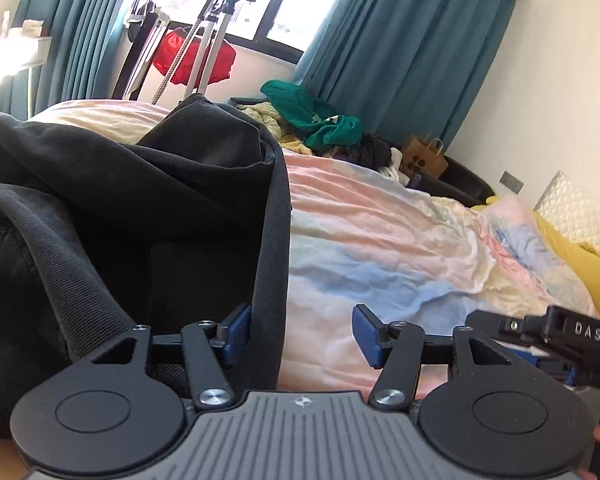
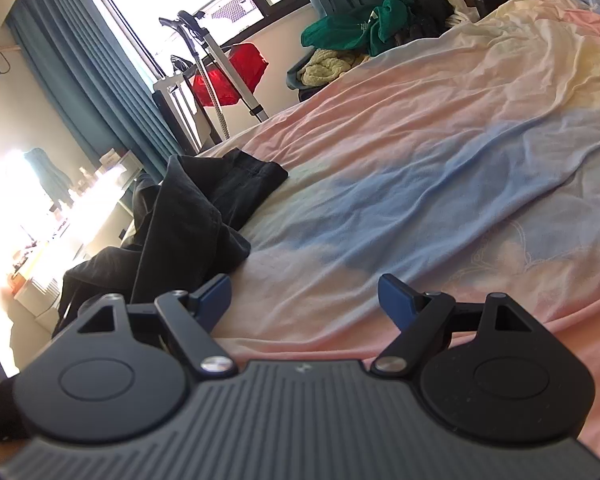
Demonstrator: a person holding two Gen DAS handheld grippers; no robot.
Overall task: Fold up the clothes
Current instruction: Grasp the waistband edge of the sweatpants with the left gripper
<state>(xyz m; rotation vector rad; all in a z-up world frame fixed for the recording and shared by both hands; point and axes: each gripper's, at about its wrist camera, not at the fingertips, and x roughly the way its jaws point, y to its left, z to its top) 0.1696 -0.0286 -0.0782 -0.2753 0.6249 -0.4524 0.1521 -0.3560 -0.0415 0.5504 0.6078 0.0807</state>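
The left gripper [image 1: 302, 334] stands partly open, its blue pads [image 1: 366, 334] apart. A band of the crumpled black cotton garment [image 1: 140, 200] runs down between them close to the left pad; whether it touches cannot be told, and the pads do not press on it. The garment lies bunched on the bed's pastel pink, blue and cream sheet [image 1: 380, 248]. The right gripper [image 2: 304, 300] is spread wide over the bare sheet [image 2: 420, 184], holding nothing, with the black garment [image 2: 188, 224] just beside its left finger.
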